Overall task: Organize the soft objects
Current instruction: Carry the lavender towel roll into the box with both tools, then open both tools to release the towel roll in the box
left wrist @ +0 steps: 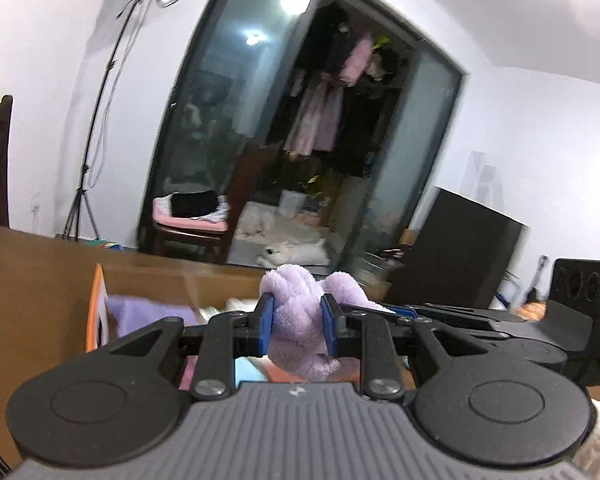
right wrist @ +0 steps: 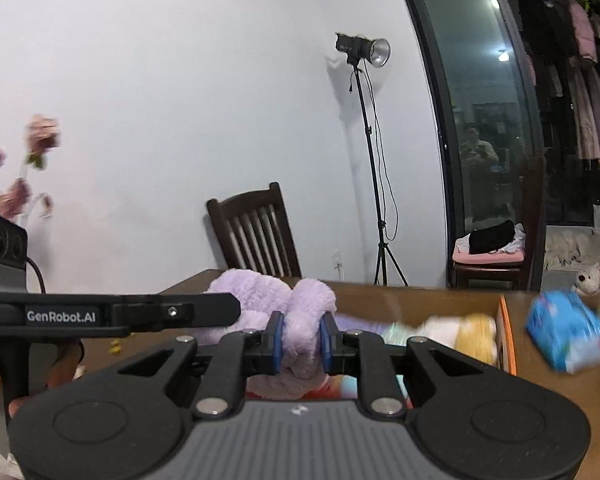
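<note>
I had both grippers clamped on the same lavender plush towel [left wrist: 300, 320]: the left gripper [left wrist: 297, 326] pinched 1 bunched fold, the right gripper [right wrist: 301, 338] another, and the cloth hung between them above the brown table [right wrist: 420, 300], just over the orange-edged box [right wrist: 506, 336]. I judged each bite shallow; pulling the 2 hands apart could have slipped a fold free and dropped the towel beside the box.

Fluffy lilac towel [left wrist: 300, 320] bunched, held off table btwn both claws (folds bulging above pads), above orange-rimmed box.
</note>
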Tool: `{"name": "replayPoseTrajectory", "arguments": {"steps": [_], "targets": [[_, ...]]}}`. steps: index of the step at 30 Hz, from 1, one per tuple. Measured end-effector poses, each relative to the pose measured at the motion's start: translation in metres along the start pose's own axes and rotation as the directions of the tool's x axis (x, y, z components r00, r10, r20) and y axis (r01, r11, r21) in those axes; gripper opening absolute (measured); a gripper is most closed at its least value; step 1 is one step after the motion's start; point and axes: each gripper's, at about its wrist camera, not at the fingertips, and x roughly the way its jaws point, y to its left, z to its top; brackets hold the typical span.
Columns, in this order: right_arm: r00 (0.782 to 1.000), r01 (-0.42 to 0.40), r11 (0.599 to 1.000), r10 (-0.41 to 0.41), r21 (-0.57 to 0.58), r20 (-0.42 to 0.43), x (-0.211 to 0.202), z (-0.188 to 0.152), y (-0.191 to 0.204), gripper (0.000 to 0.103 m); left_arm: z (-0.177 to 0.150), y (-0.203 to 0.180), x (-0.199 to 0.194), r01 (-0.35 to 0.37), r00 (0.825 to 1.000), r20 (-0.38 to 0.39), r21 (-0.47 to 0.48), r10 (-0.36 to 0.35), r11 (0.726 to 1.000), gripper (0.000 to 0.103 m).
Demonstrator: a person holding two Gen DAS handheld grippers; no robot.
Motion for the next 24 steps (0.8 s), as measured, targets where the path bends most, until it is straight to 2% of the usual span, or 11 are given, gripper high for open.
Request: {"name": "replayPoseTrajectory", "arguments": {"steps": [5,8,12,15,16,19,22,24], "targets": [[0.992,0.068,0.998,-0.069,-0.009,-0.105,0.114,0.032,-0.042,0.018,0.033,0.067,0.101,-0.031,0.993,-0.116,-0.088,0.021,0.996,0.025],[0.977,0.099,0.995,-0.095,0.011,-0.189,0.181,0.031,-0.069,0.018,0.034,0.109,0.158,-0.094,0.977,-0.204,-0.155,0.061,0.983,0.025],[0.955,0.113,0.993,-0.099,0.034,-0.281,0.247,0.015,-0.093,0.018,0.023,0.138,0.213,-0.19,0.946,-0.285,-0.105,0.153,0.976,0.026],[0.936,0.118,0.992,-0.094,0.05,-0.34,0.277,0.002,-0.105,0.018,0.013,0.149,0.237,-0.249,0.909,-0.36,-0.069,0.208,0.966,0.026],[0.923,0.113,0.992,-0.082,0.06,-0.376,0.284,0.001,-0.108,0.018,0.011,0.149,0.241,-0.26,0.897,-0.383,-0.058,0.219,0.964,0.026],[0.884,0.098,0.989,-0.037,0.108,-0.467,0.293,-0.005,-0.118,0.019,0.008,0.148,0.249,-0.273,0.876,-0.417,-0.016,0.241,0.962,0.027],[0.872,0.095,0.975,0.016,0.201,-0.49,0.297,-0.011,-0.133,0.018,0.0,0.148,0.256,-0.293,0.857,-0.441,0.012,0.268,0.956,0.027],[0.875,0.094,0.963,0.04,0.251,-0.483,0.298,-0.015,-0.141,0.017,-0.003,0.146,0.259,-0.304,0.855,-0.434,0.025,0.284,0.952,0.027]]}}
